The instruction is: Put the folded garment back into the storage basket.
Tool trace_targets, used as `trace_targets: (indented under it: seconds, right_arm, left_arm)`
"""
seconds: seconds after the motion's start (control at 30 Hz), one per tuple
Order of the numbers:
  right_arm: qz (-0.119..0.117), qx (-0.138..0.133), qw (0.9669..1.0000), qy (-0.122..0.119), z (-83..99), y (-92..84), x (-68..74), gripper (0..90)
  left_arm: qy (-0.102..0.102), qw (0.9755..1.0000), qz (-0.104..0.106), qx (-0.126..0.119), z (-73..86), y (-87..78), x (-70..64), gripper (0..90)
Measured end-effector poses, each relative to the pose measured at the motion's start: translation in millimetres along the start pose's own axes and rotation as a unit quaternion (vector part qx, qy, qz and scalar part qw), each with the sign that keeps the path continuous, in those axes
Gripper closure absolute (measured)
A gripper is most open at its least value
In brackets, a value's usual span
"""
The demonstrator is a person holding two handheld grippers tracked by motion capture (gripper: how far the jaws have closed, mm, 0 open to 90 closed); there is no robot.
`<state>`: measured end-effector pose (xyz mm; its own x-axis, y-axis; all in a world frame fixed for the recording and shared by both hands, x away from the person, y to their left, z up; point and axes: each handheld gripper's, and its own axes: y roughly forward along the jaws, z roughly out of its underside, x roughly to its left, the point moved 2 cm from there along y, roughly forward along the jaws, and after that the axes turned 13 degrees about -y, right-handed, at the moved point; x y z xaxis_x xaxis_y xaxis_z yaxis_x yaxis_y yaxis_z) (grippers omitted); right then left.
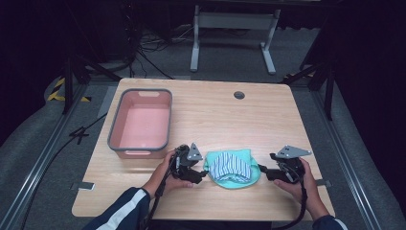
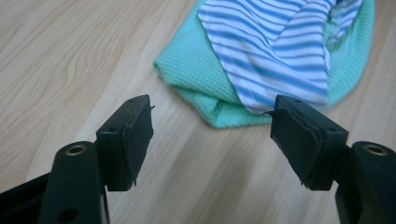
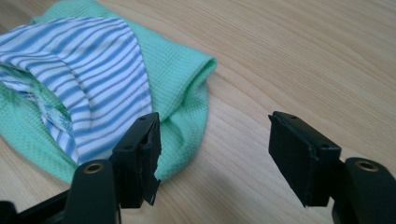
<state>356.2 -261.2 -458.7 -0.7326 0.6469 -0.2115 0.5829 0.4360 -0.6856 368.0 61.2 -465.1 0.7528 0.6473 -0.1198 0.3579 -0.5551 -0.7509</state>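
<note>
We could not see inside the folded cloth (image 1: 231,168). It lay longways left to right, maybe, between our left gripper (image 2: 212,135) and right gripper (image 3: 215,154), both open, holding nothing.

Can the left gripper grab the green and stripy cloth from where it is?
Probably yes. The left gripper is open, with bare table between its jaws, and the cloth lies right ahead with nothing in the way.

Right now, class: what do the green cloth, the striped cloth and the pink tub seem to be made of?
Green cloth: soft knit, waffle-like texture, matte. Striped cloth: thin woven fabric, likely cotton, stitched hem visible. Pink tub: probably moulded plastic, smooth walls, grey rim.
</note>
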Motion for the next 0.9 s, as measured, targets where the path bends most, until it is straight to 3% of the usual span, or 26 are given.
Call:
trace_targets:
  seconds: [0.17, 0.43, 0.6, 0.9]
  right_arm:
    - [-0.011, 0.0, 0.9999, -0.009, -11.0, 10.0, 2.1, 38.5]
    - [-0.024, 0.015, 0.9994, -0.022, -20.2, 26.9, 5.2, 42.0]
    - [-0.017, 0.028, 0.9993, -0.02, -24.3, 37.6, 6.7, 41.9]
    - [-0.019, 0.054, 0.9984, -0.005, -17.5, 53.4, 7.3, 36.4]
  left_arm:
    - [-0.011, 0.9999, 0.003, 0.008, -7.4, 11.4, 1.4, 35.6]
    - [-0.025, 0.9997, 0.006, 0.002, -15.8, 22.9, 6.1, 36.5]
    - [-0.039, 0.9991, 0.011, 0.012, -14.2, 33.2, 7.8, 35.4]
    - [-0.04, 0.999, 0.013, 0.017, -12.0, 40.7, 9.0, 28.9]
